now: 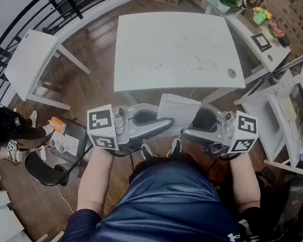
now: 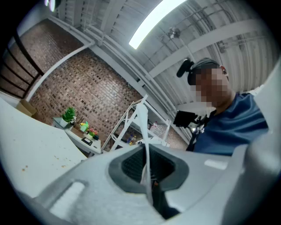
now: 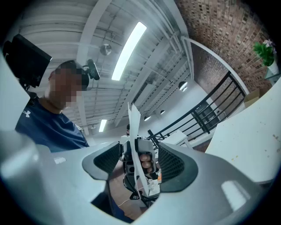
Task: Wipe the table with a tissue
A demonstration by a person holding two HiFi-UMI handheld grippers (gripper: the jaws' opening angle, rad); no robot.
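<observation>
Step in hand: preparation, with the tissue being presented between the two grippers; wiping has not begun.

Left gripper (image 1: pixel 168 125): jaws pressed together, pinching one edge of the tissue (image 1: pixel 179 111). Its own view shows the thin sheet clamped edge-on between the pads.

Right gripper (image 1: pixel 187 135): jaws spread wide. The free edge of the sheet stands between them, touching neither pad as far as its own view shows.

Location of tissue: held in the air between the facing grippers, just short of the near edge of the table (image 1: pixel 150 35) and not in contact with the tabletop.

Tabletop: scattered brown specks (image 1: pixel 205 65) lie mostly on the right half, towards the near edge.

Judgement on the next move: either close the right jaws on the free edge or withdraw them, then carry the sheet forward over the near edge, lower it flat and sweep across the specks
</observation>
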